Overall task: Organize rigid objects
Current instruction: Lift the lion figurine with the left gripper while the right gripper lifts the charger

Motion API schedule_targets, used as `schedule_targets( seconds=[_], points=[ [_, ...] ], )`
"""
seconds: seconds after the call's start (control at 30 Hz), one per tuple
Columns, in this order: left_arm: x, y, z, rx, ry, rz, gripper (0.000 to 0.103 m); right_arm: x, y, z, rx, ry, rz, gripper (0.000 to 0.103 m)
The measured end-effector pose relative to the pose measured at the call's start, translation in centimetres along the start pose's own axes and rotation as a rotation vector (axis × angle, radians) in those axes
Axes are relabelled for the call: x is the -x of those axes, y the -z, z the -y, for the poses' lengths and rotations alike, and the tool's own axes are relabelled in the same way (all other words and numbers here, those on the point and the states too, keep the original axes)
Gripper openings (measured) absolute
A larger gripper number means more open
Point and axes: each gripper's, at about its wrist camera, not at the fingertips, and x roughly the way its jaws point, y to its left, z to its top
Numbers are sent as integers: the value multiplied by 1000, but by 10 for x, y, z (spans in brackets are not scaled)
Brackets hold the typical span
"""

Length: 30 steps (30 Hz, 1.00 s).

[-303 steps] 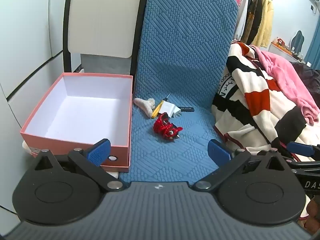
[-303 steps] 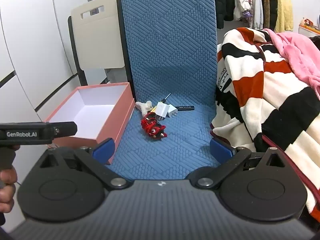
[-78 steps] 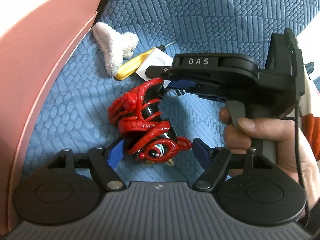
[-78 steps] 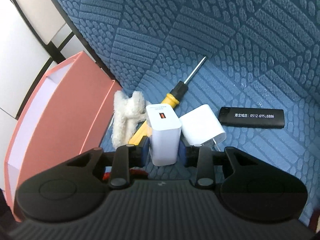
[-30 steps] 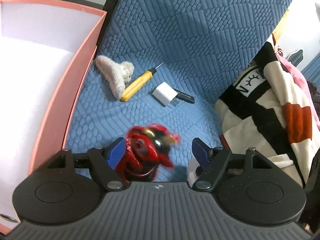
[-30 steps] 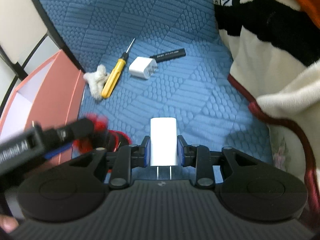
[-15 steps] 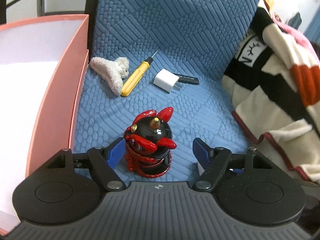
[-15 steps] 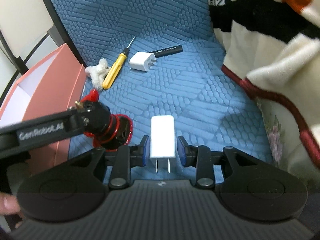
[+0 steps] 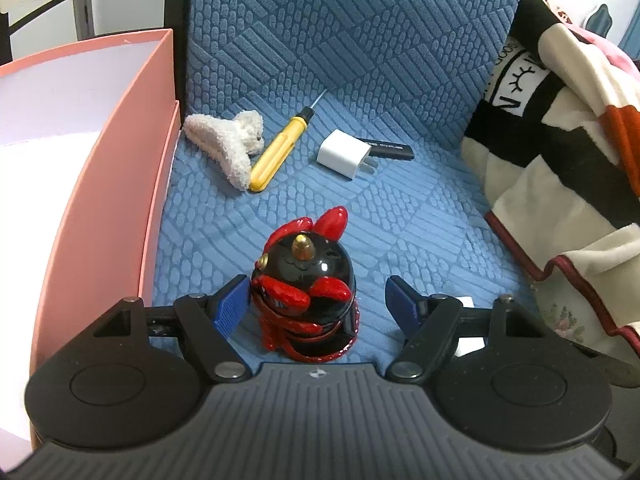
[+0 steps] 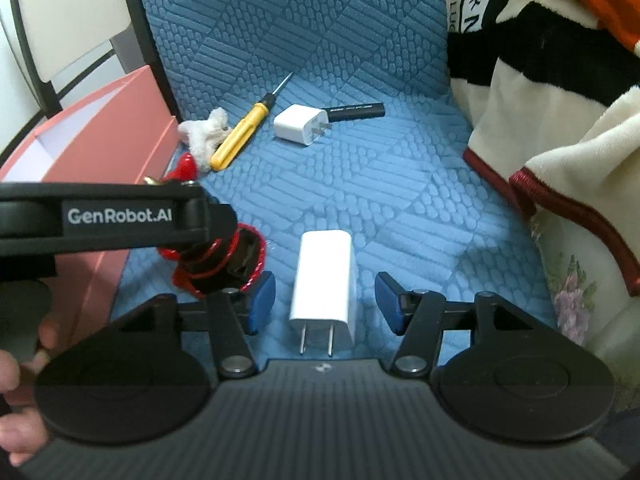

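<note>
Figurine [image 9: 304,280]: glossy red and black glaze, with a brass-coloured metal tip. Seat cushion [image 9: 360,60]: blue cloth, embossed ribbed pattern, matt. Box [image 9: 120,152]: pink card outside, smooth white paper inside. Large charger [image 10: 324,280] and small charger [image 9: 340,154]: smooth white plastic, metal prongs. Screwdriver [image 9: 276,156]: yellow plastic handle, thin metal shaft. Hair clip [image 9: 228,146]: fluffy cream plush. Blanket [image 9: 560,160]: soft fleece. Gripper pads [image 9: 232,304]: ribbed blue.

A figurine [image 9: 304,280] is standing on the seat cushion [image 9: 420,232], with a box [image 9: 120,168] sitting to its left. Behind it, a hair clip [image 9: 224,148], screwdriver [image 9: 276,156], charger [image 9: 344,154] and lighter [image 9: 392,147] are lying in a row; a blanket [image 9: 560,160] is lying at the right.
</note>
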Motion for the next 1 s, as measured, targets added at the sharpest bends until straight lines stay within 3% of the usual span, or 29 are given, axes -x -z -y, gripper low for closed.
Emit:
schedule_targets(
  seconds=[0.1, 0.17, 0.2, 0.23, 0.47, 0.57, 0.83, 1.0],
  points=[
    [-4, -1, 2, 5, -18, 0, 78, -6, -1, 2, -22, -7, -11, 57],
    [-6, -1, 3, 16, -26, 1, 78, -8, -2, 2, -14, 5, -18, 48],
    [-7, -1, 3, 27, -26, 7, 78, -9, -3, 2, -14, -2, -22, 36],
    [-7, -1, 3, 34, -28, 11, 78, -10, -4, 2, -17, -7, -31, 32],
    [-12, -2, 3, 26, -63, 30, 76, -8, -7, 6, -37, -4, -47, 32],
    [-15, -2, -2, 59, -53, 28, 65, -8, -7, 5, -31, 3, -49, 32],
    [-6, 0, -9, 105, -62, 27, 64, -10, -8, 1, 13, 15, -58, 32],
    [9, 4, -10, 83, -76, 29, 64, -7, -9, 3, 7, 4, -60, 32]
  ],
)
